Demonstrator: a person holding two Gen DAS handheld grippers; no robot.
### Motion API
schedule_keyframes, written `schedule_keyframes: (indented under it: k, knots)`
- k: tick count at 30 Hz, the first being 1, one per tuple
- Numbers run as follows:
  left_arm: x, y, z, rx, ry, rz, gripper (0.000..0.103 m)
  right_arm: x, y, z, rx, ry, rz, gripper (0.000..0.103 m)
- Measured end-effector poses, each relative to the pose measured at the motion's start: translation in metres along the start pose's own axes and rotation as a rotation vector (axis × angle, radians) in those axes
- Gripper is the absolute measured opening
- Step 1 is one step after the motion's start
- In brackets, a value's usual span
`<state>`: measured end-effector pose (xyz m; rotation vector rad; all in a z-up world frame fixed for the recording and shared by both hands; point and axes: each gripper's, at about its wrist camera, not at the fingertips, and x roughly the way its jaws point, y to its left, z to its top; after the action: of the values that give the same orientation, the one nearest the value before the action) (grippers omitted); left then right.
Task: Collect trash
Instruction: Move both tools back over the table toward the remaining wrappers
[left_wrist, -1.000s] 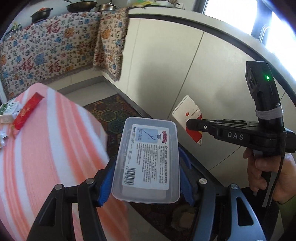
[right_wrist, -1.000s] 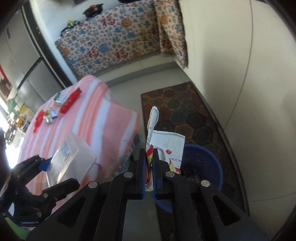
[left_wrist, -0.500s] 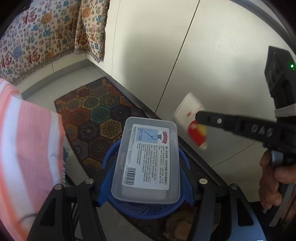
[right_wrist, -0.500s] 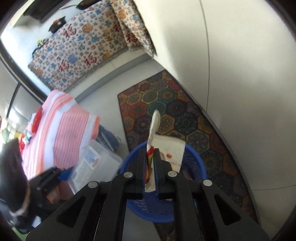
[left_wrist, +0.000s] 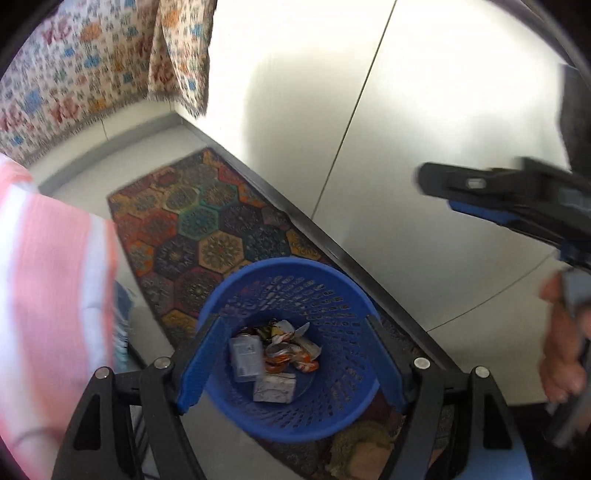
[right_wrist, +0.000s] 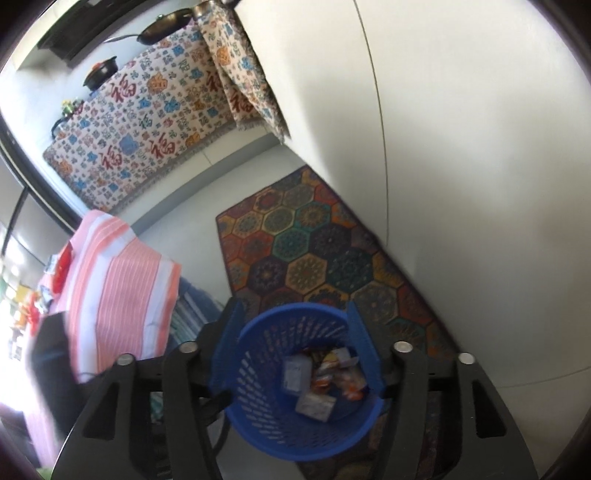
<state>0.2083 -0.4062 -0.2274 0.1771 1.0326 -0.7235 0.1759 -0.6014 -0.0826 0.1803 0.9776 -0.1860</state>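
Observation:
A blue perforated basket (left_wrist: 280, 266) stands on the floor right under both grippers. At its bottom lie the clear plastic box (left_wrist: 245, 356), crumpled wrappers (left_wrist: 295, 349) and a silvery packet (left_wrist: 275, 386). My left gripper (left_wrist: 291, 354) hangs over the basket, its jaws opening, with nothing between the blue pads. My right gripper (right_wrist: 295, 325) is above the same basket (right_wrist: 258, 325), its jaws also opening and holding nothing. The box (right_wrist: 295, 373) and wrappers (right_wrist: 332, 373) show inside. In the left wrist view the right gripper (left_wrist: 434, 192) appears at the right edge, held by a hand (left_wrist: 561, 332).
A hexagon-patterned rug (left_wrist: 207, 229) lies under and beyond the basket, along a white cabinet wall (left_wrist: 424, 92). The pink striped tablecloth (right_wrist: 122, 280) hangs close on the left, with small items on the table. A patterned cloth (right_wrist: 147, 129) covers the far counter.
Both grippers came over the basket and opened. The clear box left the left gripper and the white and red paper packet left the right one; the box now lies in the basket.

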Motion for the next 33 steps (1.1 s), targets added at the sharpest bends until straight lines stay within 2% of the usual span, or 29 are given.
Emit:
schedule_keyframes:
  k: [4, 9, 13, 17, 19, 22, 26, 30, 31, 32, 33]
  knots:
    - [-0.056, 0.008, -0.019, -0.011, -0.054, 0.045, 0.077, -0.007, 0.033, 0.0, -0.106, -0.048, -0.037, 0.073]
    - [-0.118, 0.041, -0.05, -0.039, -0.087, 0.142, 0.077, -0.011, 0.094, -0.019, -0.271, -0.08, -0.016, 0.09]
    - [-0.151, 0.083, -0.077, -0.089, -0.096, 0.237, 0.077, -0.002, 0.159, -0.047, -0.446, -0.055, 0.027, 0.092]
    - [-0.185, 0.137, -0.11, -0.181, -0.103, 0.324, 0.077, -0.009, 0.222, -0.076, -0.561, -0.075, 0.097, 0.093]
    - [-0.199, 0.162, -0.126, -0.222, -0.102, 0.357, 0.077, -0.014, 0.251, -0.089, -0.575, -0.075, 0.151, 0.098]
    - [-0.217, 0.203, -0.15, -0.282, -0.108, 0.414, 0.077, -0.011, 0.292, -0.106, -0.583, -0.046, 0.208, 0.099]
    - [-0.23, 0.253, -0.171, -0.325, -0.094, 0.489, 0.078, 0.014, 0.337, -0.118, -0.566, 0.035, 0.199, 0.099]
    - [-0.237, 0.29, -0.174, -0.327, -0.105, 0.509, 0.09, 0.046, 0.371, -0.114, -0.517, 0.112, 0.188, 0.099]
    - [-0.237, 0.3, -0.173, -0.325, -0.104, 0.523, 0.092, 0.052, 0.379, -0.113, -0.517, 0.115, 0.179, 0.099]
    - [-0.237, 0.309, -0.173, -0.326, -0.098, 0.523, 0.101, 0.054, 0.386, -0.114, -0.523, 0.104, 0.161, 0.1]
    - [-0.238, 0.315, -0.174, -0.335, -0.091, 0.507, 0.103, 0.057, 0.391, -0.115, -0.533, 0.092, 0.144, 0.1]
